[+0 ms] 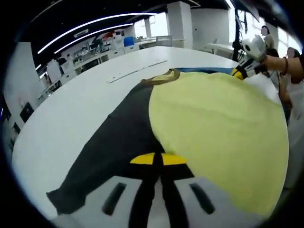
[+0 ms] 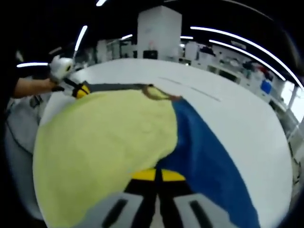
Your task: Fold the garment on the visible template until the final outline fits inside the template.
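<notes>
White tabletop (image 1: 71, 114) carries a pale-yellow garment with black and blue sleeves (image 1: 213, 128). Left claw (image 1: 154, 159) clamps its black edge, right claw (image 2: 156, 175) its yellow-blue edge; fabric hides any template.

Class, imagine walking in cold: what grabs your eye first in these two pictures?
The big pale-yellow garment panel spread on the white table, flanked by a black sleeve and a blue sleeve. Then the yellow-tipped left gripper and right gripper, each shut on the garment's near edge.
</notes>
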### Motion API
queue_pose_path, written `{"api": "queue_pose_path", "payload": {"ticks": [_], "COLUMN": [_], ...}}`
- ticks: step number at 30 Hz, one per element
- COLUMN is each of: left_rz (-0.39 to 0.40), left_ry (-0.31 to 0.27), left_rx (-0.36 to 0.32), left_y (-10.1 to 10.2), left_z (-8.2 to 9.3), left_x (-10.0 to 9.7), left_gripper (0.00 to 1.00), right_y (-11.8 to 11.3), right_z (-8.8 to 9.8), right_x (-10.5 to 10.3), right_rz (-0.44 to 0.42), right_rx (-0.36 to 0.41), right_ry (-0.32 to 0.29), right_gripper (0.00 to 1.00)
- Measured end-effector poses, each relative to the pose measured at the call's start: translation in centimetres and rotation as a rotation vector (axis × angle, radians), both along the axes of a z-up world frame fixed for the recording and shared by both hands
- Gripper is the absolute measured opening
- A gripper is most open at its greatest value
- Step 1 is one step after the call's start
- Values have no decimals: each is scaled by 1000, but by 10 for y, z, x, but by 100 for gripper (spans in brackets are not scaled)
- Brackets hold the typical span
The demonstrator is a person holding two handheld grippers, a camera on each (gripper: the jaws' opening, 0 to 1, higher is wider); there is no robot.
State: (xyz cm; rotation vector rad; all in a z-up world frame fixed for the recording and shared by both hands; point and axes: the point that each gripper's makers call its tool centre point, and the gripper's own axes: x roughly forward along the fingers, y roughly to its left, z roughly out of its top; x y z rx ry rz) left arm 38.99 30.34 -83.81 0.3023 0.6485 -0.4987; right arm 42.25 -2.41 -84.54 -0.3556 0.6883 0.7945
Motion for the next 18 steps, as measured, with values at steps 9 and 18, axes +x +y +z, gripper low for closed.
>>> {"api": "queue_pose_path", "payload": {"ticks": [9, 18], "left_rz": [39, 59], "left_ry": [-34, -34], "left_rx": [29, 51], "left_y": [16, 19], "left_z": [12, 11], "left_x": [3, 7], "left_gripper": [0, 0], "right_y": [-25, -36], "right_z": [13, 17], "right_x": [10, 20], "right_rz": [-95, -171], "right_rx": [-27, -11], "right_ry": [-51, -62], "right_gripper": [0, 0]}}
